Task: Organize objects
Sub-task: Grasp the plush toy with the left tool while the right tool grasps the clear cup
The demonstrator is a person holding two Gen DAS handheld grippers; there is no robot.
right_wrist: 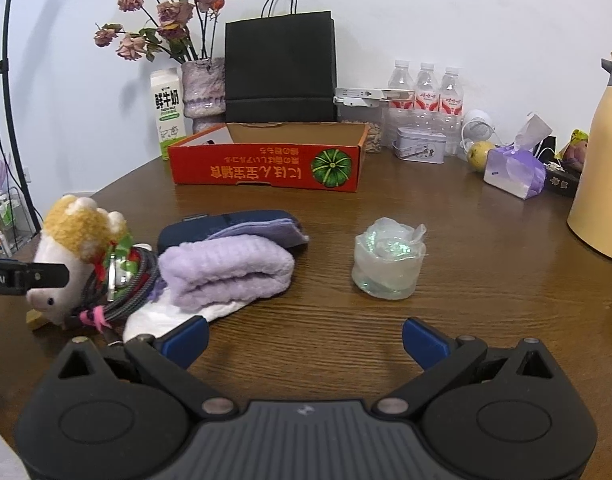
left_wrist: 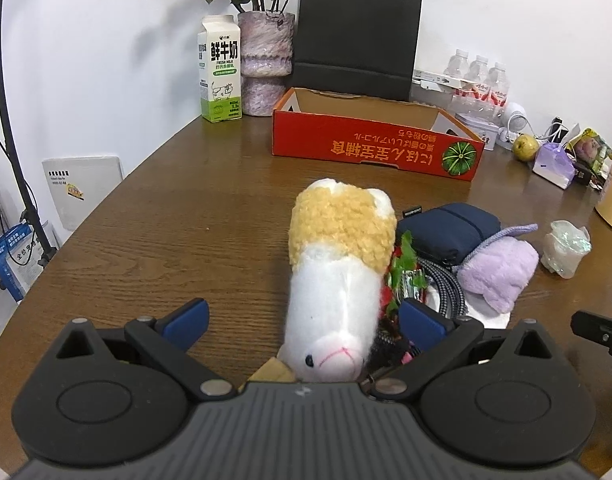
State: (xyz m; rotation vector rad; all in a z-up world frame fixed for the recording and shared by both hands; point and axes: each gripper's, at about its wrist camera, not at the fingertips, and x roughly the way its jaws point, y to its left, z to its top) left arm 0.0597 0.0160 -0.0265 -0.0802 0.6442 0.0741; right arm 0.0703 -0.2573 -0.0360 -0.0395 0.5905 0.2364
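**Plush toy lined up between spread left fingers; red box stands empty**

Plush toy (left_wrist: 338,276), white-bodied with a tan curly back, lies on the wooden table (left_wrist: 177,216) with its snout toward the left gripper (left_wrist: 303,316). That gripper is spread wide, one blue pad on either side of the toy's body and neither pad visibly touching it. Judgement: this is the approach for a grasp, the toy being the nearest and bulkiest item of the heap.

Just right of the toy sit a braided cable coil (right_wrist: 133,280), a navy pouch (left_wrist: 450,232) and a folded lilac towel (right_wrist: 225,272), the three bunched and touching. A crumpled clear wrapper (right_wrist: 388,264) lies apart to the right.

The right gripper (right_wrist: 306,340) is also spread wide, holds nothing, and hangs above bare table with the wrapper ahead of it, probably waiting its turn.

The red cardboard box (left_wrist: 370,144) stands farther back, open-topped and seemingly empty; it is the likely destination. It sits turned so that its printing reads upside down: Japanese lettering beside a green pumpkin picture.

Legible writing: the milk carton (left_wrist: 221,72) reads "鲜牛奶" and "FRESH MILK". The left gripper's side, seen from the right wrist view, shows "…bot.AI". Water bottle (right_wrist: 426,92) labels are too small to read.

A black paper bag (left_wrist: 358,36) and a vase of dried roses (left_wrist: 265,60) stand against the wall, outside the work.
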